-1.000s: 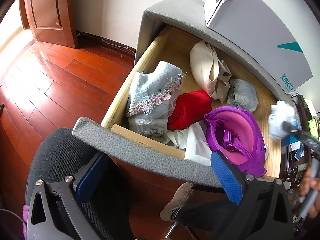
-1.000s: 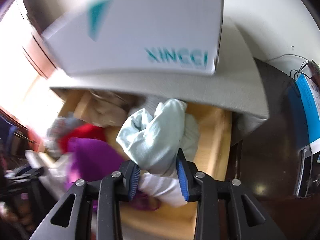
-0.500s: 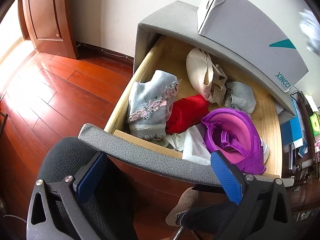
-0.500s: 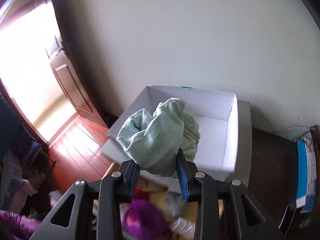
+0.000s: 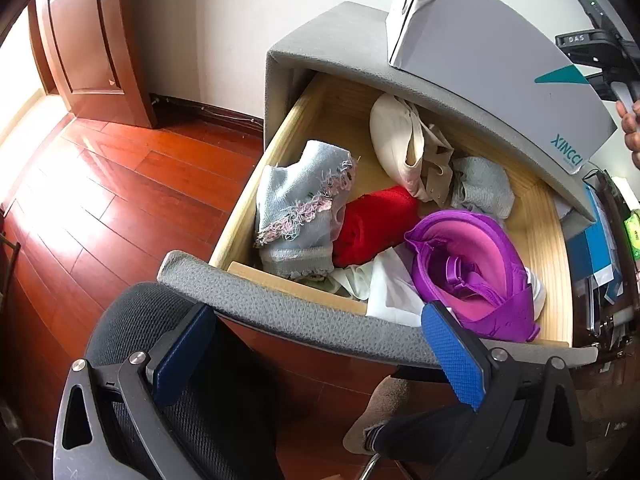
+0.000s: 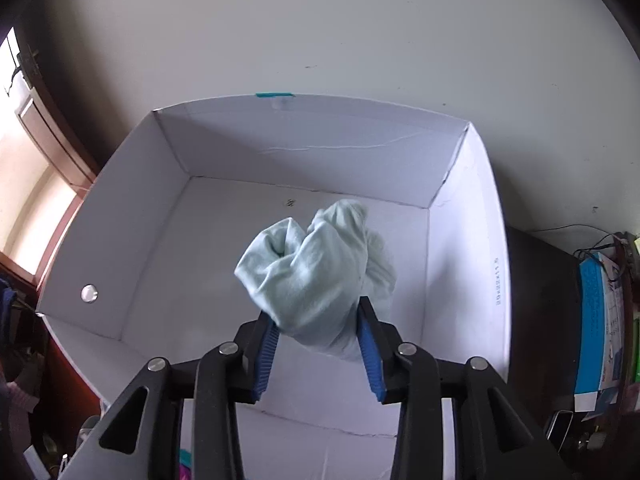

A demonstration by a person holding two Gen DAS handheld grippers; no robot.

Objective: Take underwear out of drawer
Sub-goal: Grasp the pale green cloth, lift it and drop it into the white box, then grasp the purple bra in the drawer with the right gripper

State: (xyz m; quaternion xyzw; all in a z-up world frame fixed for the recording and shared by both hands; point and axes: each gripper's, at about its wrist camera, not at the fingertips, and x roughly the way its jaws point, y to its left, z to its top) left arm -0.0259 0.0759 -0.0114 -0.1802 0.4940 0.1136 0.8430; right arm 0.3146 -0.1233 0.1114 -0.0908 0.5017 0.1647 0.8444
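Right wrist view: right gripper (image 6: 318,344) now over the white box (image 6: 132,208), no longer the drawer (image 5: 280,136).
Jaws opening around pale green underwear (image 6: 316,276); release follows. Left gripper (image 5: 320,360) spread, empty.

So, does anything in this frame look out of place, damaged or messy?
Nothing looks damaged. The open drawer holds loosely heaped garments, with a purple bra lying cup-up on top. The right gripper, jaws opening, has the pale green underwear between them over the white box.
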